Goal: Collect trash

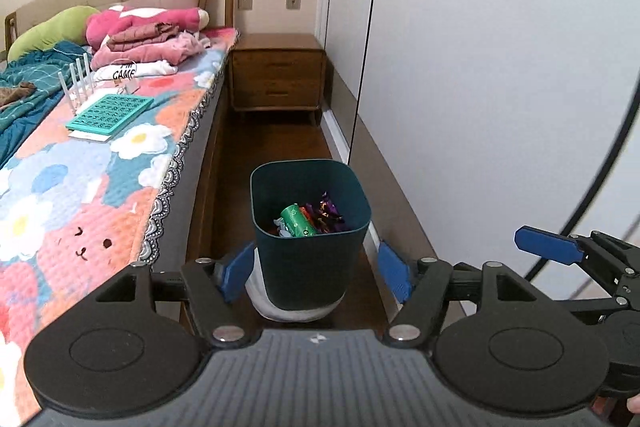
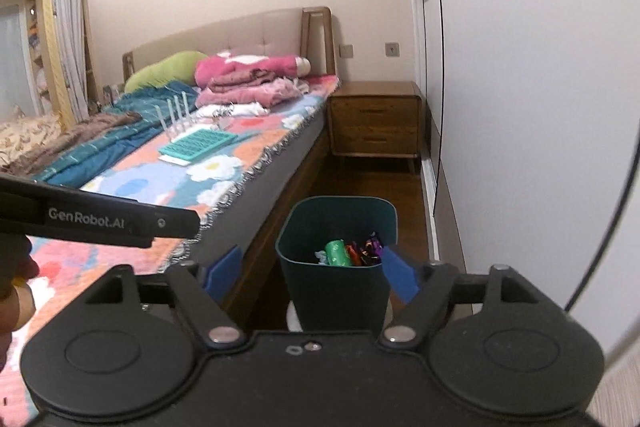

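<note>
I see the bin [image 1: 308, 235] on the floor below both wide, empty grippers [image 1: 316, 273] [image 2: 316, 273]. The green roll [image 1: 298, 221] inside lies tilted, its long axis running up-left to down-right.

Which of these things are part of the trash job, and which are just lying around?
Part of the job: bin; green roll and purple wrappers inside it.

Just lying about: teal grid tray, folded clothes, green pillow, nightstand.

Bin [image 1: 308, 255] blocks narrow aisle btwn bed [image 1: 192, 195] & wardrobe [image 1: 480, 87]; open above.
</note>
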Demonstrator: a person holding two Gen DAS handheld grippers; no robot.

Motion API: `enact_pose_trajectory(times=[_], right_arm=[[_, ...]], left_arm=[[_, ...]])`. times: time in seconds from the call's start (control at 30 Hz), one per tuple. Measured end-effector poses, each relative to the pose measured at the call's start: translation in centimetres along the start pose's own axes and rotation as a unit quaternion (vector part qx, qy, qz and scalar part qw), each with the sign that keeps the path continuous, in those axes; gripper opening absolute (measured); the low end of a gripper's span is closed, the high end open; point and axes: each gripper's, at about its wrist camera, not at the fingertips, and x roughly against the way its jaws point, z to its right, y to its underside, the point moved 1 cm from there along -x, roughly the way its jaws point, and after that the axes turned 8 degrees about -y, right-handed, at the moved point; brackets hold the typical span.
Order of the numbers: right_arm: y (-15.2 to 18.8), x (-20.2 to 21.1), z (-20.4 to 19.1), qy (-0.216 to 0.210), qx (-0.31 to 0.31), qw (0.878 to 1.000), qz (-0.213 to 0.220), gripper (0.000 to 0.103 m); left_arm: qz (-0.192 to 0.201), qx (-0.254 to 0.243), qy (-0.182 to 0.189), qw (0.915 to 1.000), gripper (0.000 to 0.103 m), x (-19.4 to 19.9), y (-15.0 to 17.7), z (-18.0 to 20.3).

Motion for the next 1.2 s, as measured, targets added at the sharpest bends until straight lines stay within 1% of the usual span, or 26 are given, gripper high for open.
enact_pose_trajectory(times=[0.03, 0.1, 0.17, 0.23, 0.33, 0.5, 0.6, 0.77, 0.93, 1.2], right_arm=[[0.1, 0.7, -0.3, -0.004, -0.001, 1.000, 0.004, 0.084], [0.3, 2.0, -0.7, -0.012, -0.008, 1.000, 0.011, 0.087], [0.5, 2.9, -1.1, -0.017, -0.008, 1.000, 0.013, 0.088], [0.8, 3.6, -1.6, -0.019, -0.006, 1.000, 0.013, 0.091], [1.0, 4.7, -2.0, -0.024, -0.005, 0.999, 0.023, 0.098], [0.7, 6.3, -2.3, -0.035, -0.014, 0.998, 0.042, 0.103], [0.5, 6.9, -2.8, -0.040, -0.007, 0.998, 0.049, 0.103], [0.6, 7.5, -3.6, -0.037, 0.000, 0.998, 0.054, 0.103], [0.4, 8.0, -4.2, -0.037, 0.006, 0.998, 0.059, 0.103], [0.4, 8.7, -4.8, -0.040, 0.011, 0.997, 0.063, 0.103]], left_arm=[[0.002, 0.001, 0.003, 1.0000, 0.075, 0.6, 0.3, 0.0], [0.008, 0.001, 0.009, 0.9999, 0.076, 1.9, 1.1, 0.0], [0.013, 0.006, 0.012, 0.9998, 0.078, 3.0, 2.0, -0.1], [0.015, 0.007, 0.015, 0.9997, 0.079, 3.9, 2.6, -0.2], [0.027, 0.004, 0.011, 0.9996, 0.079, 5.3, 3.4, -0.5], [0.044, -0.001, -0.003, 0.9990, 0.079, 7.5, 4.5, -1.1], [0.054, -0.003, -0.009, 0.9985, 0.079, 8.6, 5.1, -1.5], [0.054, 0.013, -0.010, 0.9984, 0.080, 9.7, 5.5, -2.2], [0.066, 0.010, -0.011, 0.9977, 0.080, 10.8, 5.8, -2.3], [0.072, 0.012, -0.008, 0.9973, 0.080, 11.6, 5.8, -2.7]])
